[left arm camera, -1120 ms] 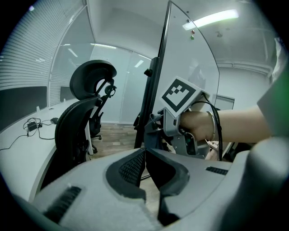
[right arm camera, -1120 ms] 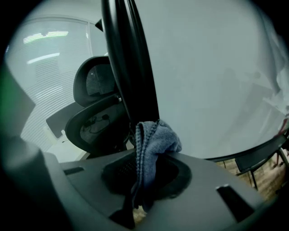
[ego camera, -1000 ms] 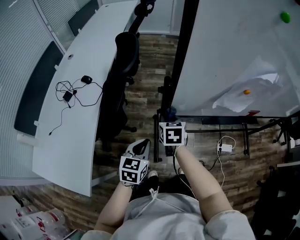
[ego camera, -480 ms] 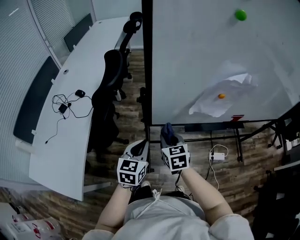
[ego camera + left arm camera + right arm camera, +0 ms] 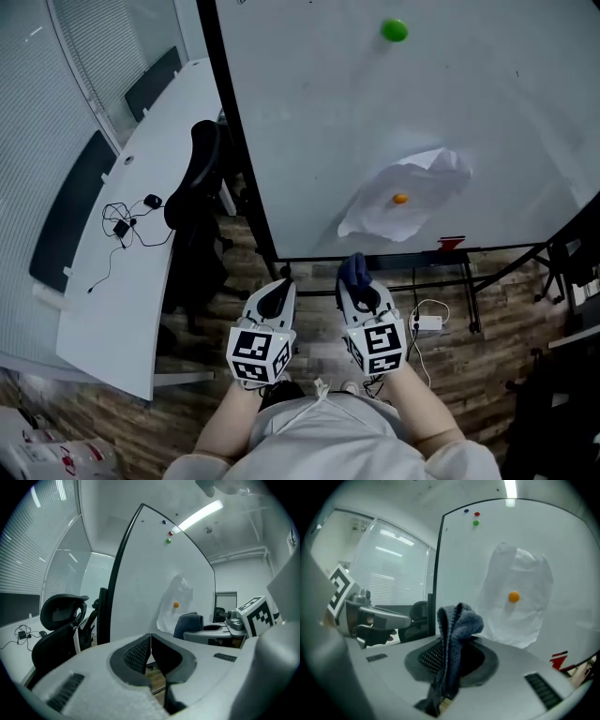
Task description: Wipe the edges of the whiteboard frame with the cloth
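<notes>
A large whiteboard (image 5: 394, 122) with a black frame (image 5: 234, 141) stands ahead; its left edge shows dark in the left gripper view (image 5: 117, 573) and in the right gripper view (image 5: 434, 573). My right gripper (image 5: 356, 286) is shut on a blue-grey cloth (image 5: 352, 271), which sticks up between the jaws (image 5: 457, 620) just short of the board's bottom rail (image 5: 394, 253). My left gripper (image 5: 278, 295) is shut with nothing in it (image 5: 150, 641), held beside the right one, below the frame's lower left corner.
A sheet of paper (image 5: 403, 202) is pinned to the board by an orange magnet (image 5: 400, 199); a green magnet (image 5: 395, 30) sits higher. A black office chair (image 5: 192, 197) and a white desk (image 5: 122, 234) with cables stand left. The board's stand legs (image 5: 469, 291) and a power strip (image 5: 427, 323) lie below.
The view has swung left, so the whiteboard now fills the frame ahead. Both grippers drew back toward my body, side by side, the cloth still held in the right.
</notes>
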`<act>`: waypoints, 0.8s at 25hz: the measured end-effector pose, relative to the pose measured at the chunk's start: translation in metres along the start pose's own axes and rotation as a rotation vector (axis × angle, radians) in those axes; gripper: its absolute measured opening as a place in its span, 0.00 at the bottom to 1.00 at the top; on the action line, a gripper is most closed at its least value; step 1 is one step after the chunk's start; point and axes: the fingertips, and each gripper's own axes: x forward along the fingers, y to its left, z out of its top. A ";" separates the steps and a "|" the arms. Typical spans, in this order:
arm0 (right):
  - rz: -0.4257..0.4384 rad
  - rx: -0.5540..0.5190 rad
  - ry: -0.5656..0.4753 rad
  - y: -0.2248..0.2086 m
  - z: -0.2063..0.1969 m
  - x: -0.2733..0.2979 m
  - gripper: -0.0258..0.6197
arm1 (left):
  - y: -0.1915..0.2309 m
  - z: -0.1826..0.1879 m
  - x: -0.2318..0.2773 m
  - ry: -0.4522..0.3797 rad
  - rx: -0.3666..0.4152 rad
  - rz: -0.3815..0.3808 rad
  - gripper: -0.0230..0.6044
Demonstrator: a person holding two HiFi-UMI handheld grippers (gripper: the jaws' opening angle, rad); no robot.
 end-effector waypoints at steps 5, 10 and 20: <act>0.015 0.029 -0.046 -0.010 0.016 -0.016 0.14 | -0.014 0.012 0.003 -0.022 0.059 0.025 0.07; 0.021 0.028 -0.057 -0.013 0.018 -0.024 0.14 | -0.022 0.014 0.003 -0.024 0.059 0.026 0.07; -0.013 0.018 -0.058 -0.020 0.021 -0.026 0.14 | -0.023 0.024 0.007 -0.044 0.064 0.015 0.07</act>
